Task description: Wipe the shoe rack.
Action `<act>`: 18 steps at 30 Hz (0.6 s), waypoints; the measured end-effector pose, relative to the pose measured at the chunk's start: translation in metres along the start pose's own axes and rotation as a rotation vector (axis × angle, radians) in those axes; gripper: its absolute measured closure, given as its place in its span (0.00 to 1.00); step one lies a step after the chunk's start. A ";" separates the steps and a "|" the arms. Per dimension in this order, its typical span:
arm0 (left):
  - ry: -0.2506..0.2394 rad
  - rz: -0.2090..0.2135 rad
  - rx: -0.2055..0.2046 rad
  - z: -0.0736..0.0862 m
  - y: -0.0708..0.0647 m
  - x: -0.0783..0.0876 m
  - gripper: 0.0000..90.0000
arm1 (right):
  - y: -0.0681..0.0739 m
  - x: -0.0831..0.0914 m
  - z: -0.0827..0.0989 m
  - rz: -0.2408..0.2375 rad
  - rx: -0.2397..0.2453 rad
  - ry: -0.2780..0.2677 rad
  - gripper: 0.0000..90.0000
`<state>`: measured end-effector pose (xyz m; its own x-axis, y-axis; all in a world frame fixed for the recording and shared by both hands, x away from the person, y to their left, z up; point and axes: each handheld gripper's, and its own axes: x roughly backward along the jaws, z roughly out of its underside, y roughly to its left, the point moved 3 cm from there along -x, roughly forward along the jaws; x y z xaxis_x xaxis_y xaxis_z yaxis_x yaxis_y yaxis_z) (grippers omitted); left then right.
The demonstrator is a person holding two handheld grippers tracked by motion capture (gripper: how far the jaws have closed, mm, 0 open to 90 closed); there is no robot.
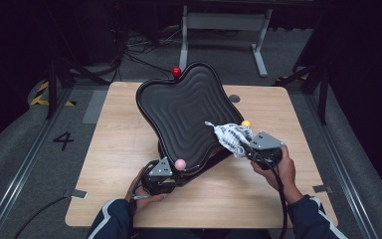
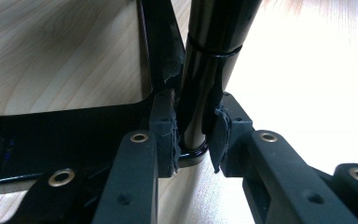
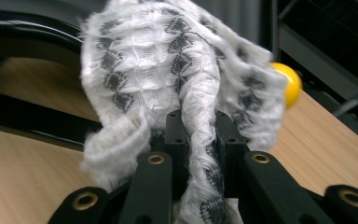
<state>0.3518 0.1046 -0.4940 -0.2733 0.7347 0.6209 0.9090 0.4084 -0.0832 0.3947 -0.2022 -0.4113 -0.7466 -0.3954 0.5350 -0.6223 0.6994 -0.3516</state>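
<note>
White cloth point(image 3: 177, 79) hides right tongs point(image 3: 199, 140), probably clamped.

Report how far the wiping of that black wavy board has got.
Done: left gripper is clamped on the stand's black post, steadying it. In hand: right gripper presses a patterned cloth at the wavy board's right edge. Left: likely the remaining surface; cleanliness can't be judged.

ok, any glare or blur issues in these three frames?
High view: dim, dark surround, evenly lit light wooden table. Left gripper view: tabletop at right blown out white behind the glossy black metal post. Right gripper view: white-and-grey woven cloth soft at its edges, yellow ball out of focus.
</note>
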 end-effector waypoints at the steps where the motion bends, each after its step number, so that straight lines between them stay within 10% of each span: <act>1: 0.000 0.000 0.000 0.000 0.000 0.000 0.81 | 0.003 0.000 -0.001 -0.020 0.002 -0.009 0.88; 10: -0.002 -0.004 0.002 0.000 -0.001 0.000 0.81 | 0.054 -0.008 -0.018 -0.132 0.102 -0.044 0.88; 18: -0.008 -0.011 0.001 -0.001 0.000 -0.003 0.81 | 0.068 -0.011 -0.023 -0.179 0.122 -0.089 0.88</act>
<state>0.3534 0.1016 -0.4949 -0.2861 0.7342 0.6157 0.9055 0.4172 -0.0768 0.3663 -0.1366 -0.4233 -0.6363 -0.5615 0.5290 -0.7664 0.5382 -0.3506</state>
